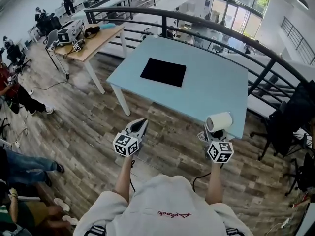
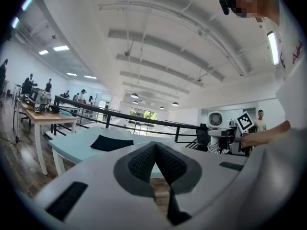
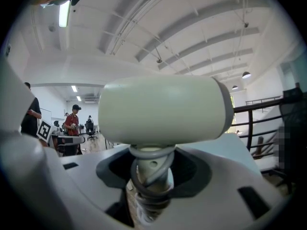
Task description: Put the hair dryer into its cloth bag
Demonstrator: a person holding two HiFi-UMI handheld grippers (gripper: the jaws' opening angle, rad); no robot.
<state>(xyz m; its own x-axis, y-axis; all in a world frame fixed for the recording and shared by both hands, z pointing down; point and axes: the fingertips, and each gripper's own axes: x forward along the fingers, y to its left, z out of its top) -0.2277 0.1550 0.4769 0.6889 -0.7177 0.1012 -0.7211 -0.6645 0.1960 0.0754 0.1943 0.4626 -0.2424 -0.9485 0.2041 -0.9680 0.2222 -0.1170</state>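
One white hair dryer (image 1: 219,121) stands upright in the right hand-held gripper (image 1: 213,134), whose jaws clamp its cord-wrapped handle, by the bench's (image 1: 216,90) near right corner. The left hand-held gripper (image 1: 139,124) is closed on nothing. One black cloth bag (image 1: 163,72) lies flat toward the far left corner, well inside the edges. Red script on the shirt (image 1: 162,200) is too small to read.

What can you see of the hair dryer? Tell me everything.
The hair dryer is cream-white and looks like smooth plastic. It has a short round barrel with a grey band at one end and a round grille at the back. A grey cord is wound round its handle. The right gripper is shut on that handle, with the barrel crosswise above the jaws. It hangs in the air by the near edge of the light blue table.
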